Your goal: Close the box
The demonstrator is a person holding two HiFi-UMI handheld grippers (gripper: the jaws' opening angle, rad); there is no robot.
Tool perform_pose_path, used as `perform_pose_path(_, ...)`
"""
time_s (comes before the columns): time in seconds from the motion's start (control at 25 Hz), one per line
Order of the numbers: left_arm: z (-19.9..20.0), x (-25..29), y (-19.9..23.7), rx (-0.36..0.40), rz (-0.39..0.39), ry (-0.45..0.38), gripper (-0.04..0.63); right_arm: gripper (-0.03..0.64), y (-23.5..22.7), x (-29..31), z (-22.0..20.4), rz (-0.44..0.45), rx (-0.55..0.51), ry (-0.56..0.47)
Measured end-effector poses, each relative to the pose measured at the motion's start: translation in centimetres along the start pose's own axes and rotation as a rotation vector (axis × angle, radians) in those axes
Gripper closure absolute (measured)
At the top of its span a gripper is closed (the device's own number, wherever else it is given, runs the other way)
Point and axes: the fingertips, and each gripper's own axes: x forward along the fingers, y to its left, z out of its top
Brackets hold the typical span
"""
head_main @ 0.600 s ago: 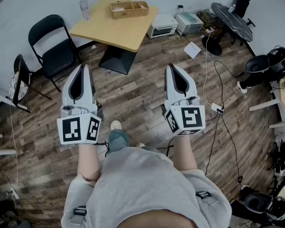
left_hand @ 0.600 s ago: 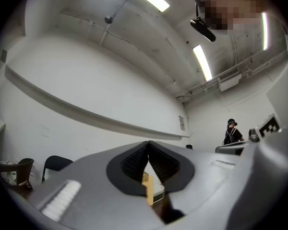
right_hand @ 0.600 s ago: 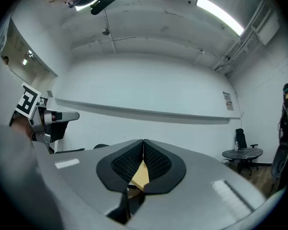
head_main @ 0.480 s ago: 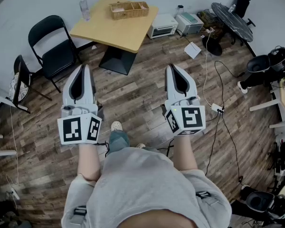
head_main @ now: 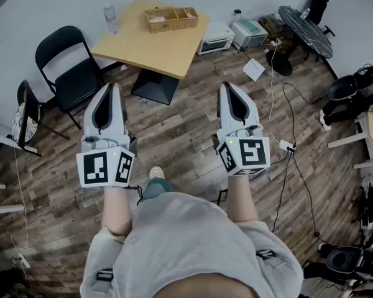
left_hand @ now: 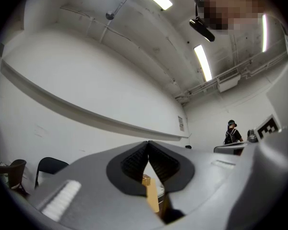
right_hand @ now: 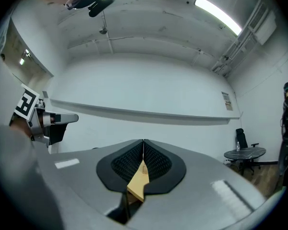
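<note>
The left claw point(head_main: 114, 87) and right claw point(head_main: 226, 85) are held side by side over the wood floor point(head_main: 174, 135), both pointing to 12 o'clock. Each is clenched, its tips meeting with nothing between them; the gripper views show only a strip of the tabletop point(head_main: 155, 48) through the gap behind the tips. The box point(head_main: 170, 17), woven and open on top with its compartments showing, sits at 12 o'clock on the far part of the tabletop, well apart from both claws. A bottle point(head_main: 110, 16) stands at the box's 9 o'clock. A black chair point(head_main: 68, 61) stands at the tabletop's 9 o'clock.
</note>
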Motion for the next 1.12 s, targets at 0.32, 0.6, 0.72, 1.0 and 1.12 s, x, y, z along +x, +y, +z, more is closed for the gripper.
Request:
perform_pose_path(0.32, -0.7, 5.4, 4.6, -0.009, -0.027, -0.025, 0.537, 0.612, 0.7, 6.4, -0.1, -0.026, -0.018, -0.016)
perform_pose_path(0.6, -1.3, 8.6, 8.2, -0.023, -0.054, -0.031, 0.537, 0.612, 1.9, 10.5, -0.6, -0.055, -0.029, -0.019)
perform_pose_path(0.72, -1.9, 9.3, 9.7, -0.024, -0.067, -0.021, 0.537, 0.612, 2.8, 11.9, -1.0, -0.065, -0.034, -0.020)
perform_pose_path(1.0, -3.1, 11.3, 12.0, -0.046, -0.076, -0.012, 0.537, 0.611, 3.3, 14.8, -1.9, -0.074, -0.035, -0.003)
perform_pose_path(1.12, -3.8, 12.4, 12.6, -0.050, -0.075, -0.009, 0.537, 0.611, 3.0, 16.2, -2.4, -0.072, -0.037, 0.002)
